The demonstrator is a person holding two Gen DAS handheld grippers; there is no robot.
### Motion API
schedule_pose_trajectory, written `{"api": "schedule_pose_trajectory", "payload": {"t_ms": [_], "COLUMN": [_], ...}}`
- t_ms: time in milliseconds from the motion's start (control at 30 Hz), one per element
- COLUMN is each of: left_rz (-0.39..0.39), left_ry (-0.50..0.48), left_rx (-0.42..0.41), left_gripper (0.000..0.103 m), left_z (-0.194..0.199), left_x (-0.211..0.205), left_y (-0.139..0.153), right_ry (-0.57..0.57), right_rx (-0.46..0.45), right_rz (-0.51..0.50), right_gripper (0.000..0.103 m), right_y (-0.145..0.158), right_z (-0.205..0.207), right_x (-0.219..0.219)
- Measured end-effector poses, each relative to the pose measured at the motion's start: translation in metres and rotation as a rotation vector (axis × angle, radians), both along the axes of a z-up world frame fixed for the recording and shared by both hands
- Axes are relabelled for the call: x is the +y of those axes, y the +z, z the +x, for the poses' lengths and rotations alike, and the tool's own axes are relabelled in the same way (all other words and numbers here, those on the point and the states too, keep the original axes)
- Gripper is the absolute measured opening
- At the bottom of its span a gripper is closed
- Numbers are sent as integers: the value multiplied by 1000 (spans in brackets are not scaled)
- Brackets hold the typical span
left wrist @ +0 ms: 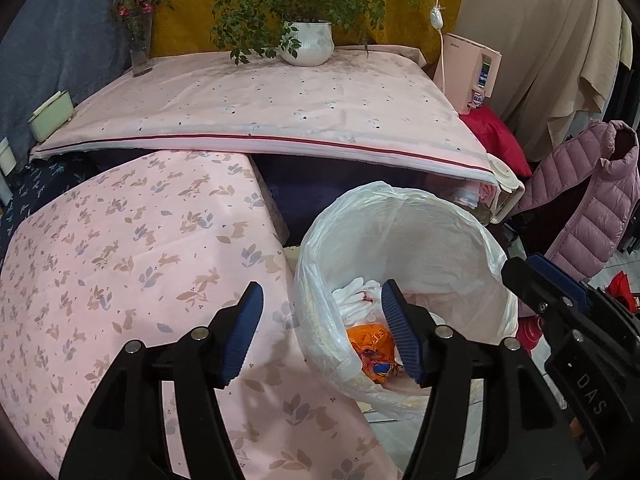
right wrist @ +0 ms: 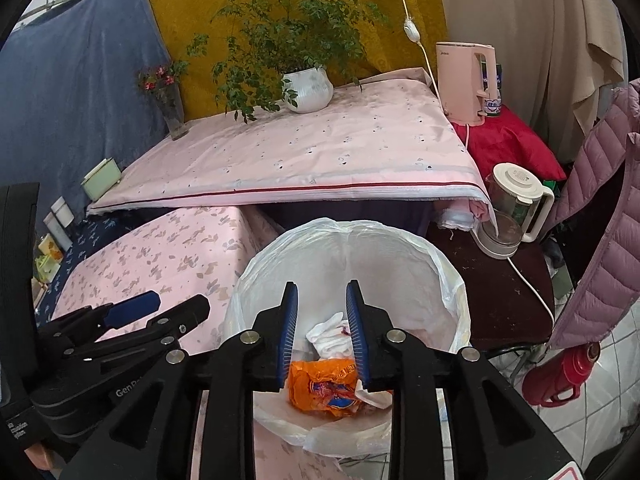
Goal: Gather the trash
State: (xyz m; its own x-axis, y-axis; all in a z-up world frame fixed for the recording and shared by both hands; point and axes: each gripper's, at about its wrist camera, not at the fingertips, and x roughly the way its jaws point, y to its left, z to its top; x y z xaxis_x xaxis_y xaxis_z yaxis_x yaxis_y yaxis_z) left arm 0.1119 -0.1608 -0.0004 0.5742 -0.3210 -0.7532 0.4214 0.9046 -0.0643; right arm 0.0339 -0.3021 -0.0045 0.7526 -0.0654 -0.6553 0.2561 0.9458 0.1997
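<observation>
A trash bin lined with a clear plastic bag (left wrist: 436, 216) (right wrist: 452, 280) stands on the floor beside a pink rabbit-print cloth. Inside lie an orange snack wrapper (left wrist: 370, 340) (right wrist: 320, 388) and crumpled white tissue (left wrist: 354, 294) (right wrist: 326, 336). My left gripper (left wrist: 324, 336) is open and empty, straddling the bin's left rim. My right gripper (right wrist: 322, 328) hangs over the bin, its jaws partly open with nothing between them. The right gripper also shows in the left wrist view (left wrist: 560, 300), and the left gripper in the right wrist view (right wrist: 132, 312).
A pink-covered table (left wrist: 280, 108) (right wrist: 320, 152) carries a potted plant (left wrist: 308, 40) (right wrist: 308, 88) and a flower vase (left wrist: 140, 48) (right wrist: 172, 112). A pink kettle (right wrist: 466, 80), a white blender jug (right wrist: 516, 208), a mauve puffer jacket (right wrist: 600, 216) and a red flask (right wrist: 560, 376) stand on the right.
</observation>
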Motion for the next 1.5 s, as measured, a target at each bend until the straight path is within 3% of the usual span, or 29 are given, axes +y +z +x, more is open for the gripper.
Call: {"api": "schedule_pose_trajectory", "payload": {"t_ms": [167, 267, 333, 700, 800, 867, 933, 1033, 1500], "left_rz": [11, 19, 28, 41, 41, 48, 51, 50, 62], "left_ry": [17, 37, 46, 71, 73, 75, 85, 83, 82], "left_rx": [-10, -21, -28, -28, -31, -39, -53, -49, -40], "left_gripper": [61, 68, 71, 72, 72, 77, 82, 82, 89], "left_z": [-9, -16, -20, -31, -34, -37, -40, -41, -47], "left_x": [11, 20, 25, 45, 48, 50, 53, 54, 55], "left_y": [0, -1, -2, -5, -6, -6, -7, -8, -16], "right_ry": [17, 20, 19, -29, -38, -41, -37, -41, -48], "right_rx": [46, 65, 68, 87, 92, 98, 108, 116, 120], "right_rz": [-43, -70, -64, -84, -108, -121, -133, -134, -199], "right_gripper": [30, 40, 40, 61, 72, 85, 85, 90, 90], "right_y": [-4, -6, -7, -5, -5, -6, -7, -11, -16], "right_z": [-7, -14, -20, -41, -45, -46, -47, -48, -57], "right_x": [12, 20, 22, 30, 32, 33, 34, 34, 41]}}
